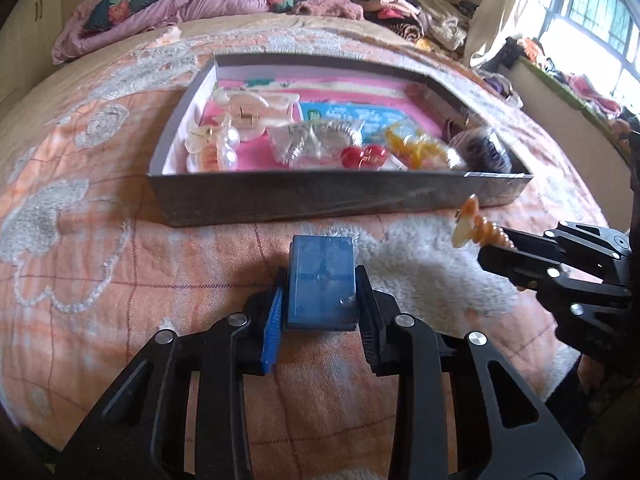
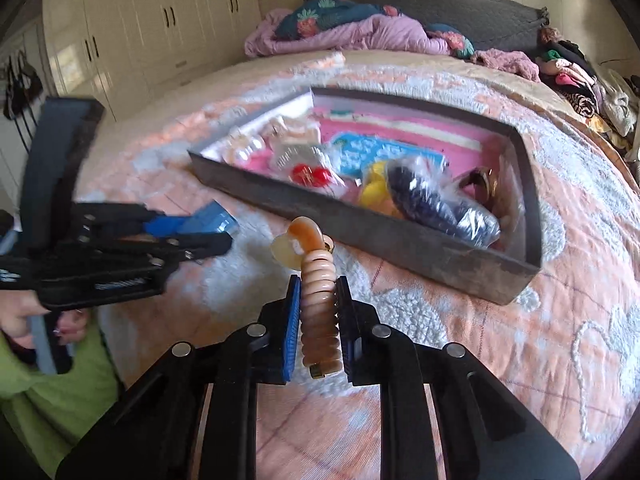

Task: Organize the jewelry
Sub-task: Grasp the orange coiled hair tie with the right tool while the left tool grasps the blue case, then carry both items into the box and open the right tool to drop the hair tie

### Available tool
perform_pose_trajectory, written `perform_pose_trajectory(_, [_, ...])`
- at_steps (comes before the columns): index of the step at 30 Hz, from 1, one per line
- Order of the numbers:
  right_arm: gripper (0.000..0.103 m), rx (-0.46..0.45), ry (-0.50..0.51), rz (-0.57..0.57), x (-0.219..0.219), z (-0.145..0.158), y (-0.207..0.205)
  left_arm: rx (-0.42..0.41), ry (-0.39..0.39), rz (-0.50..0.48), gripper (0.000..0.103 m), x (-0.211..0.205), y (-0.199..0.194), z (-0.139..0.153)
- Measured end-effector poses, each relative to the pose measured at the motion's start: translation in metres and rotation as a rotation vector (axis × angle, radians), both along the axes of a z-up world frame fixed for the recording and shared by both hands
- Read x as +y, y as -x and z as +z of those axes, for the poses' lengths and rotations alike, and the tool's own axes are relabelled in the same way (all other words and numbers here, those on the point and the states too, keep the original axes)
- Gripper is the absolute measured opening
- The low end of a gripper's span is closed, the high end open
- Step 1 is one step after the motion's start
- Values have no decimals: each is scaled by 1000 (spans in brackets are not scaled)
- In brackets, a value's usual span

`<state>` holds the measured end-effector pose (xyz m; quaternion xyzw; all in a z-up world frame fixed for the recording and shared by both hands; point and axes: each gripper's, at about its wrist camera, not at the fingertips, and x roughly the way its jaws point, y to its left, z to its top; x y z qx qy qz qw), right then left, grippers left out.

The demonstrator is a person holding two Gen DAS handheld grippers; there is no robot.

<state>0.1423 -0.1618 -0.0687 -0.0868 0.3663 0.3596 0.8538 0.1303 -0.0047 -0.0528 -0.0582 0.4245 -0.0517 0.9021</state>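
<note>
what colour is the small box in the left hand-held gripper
Blue; the small box shows best in the left wrist view, clamped in the left hand-held gripper.

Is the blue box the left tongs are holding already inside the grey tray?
No. The left tongs grip the blue box over the bedspread, short of the grey tray.

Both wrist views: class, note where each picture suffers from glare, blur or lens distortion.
Left wrist view: the window is blown out white and the grey cardboard tray bows under the fisheye. Right wrist view: the left tongs and the blue rectangular box they hold are motion-blurred.
</note>
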Motion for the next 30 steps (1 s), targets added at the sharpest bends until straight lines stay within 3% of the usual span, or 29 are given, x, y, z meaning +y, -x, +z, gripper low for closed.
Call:
perform_pose_trajectory(13, [17, -128, -174, -90, -34, 69, 6, -169, 31, 36, 24, 11, 2, 71])
perform_pose_trajectory(30, [17, -190, -226, -204, -65, 99, -27, -199, 24, 22, 24, 1, -29, 84])
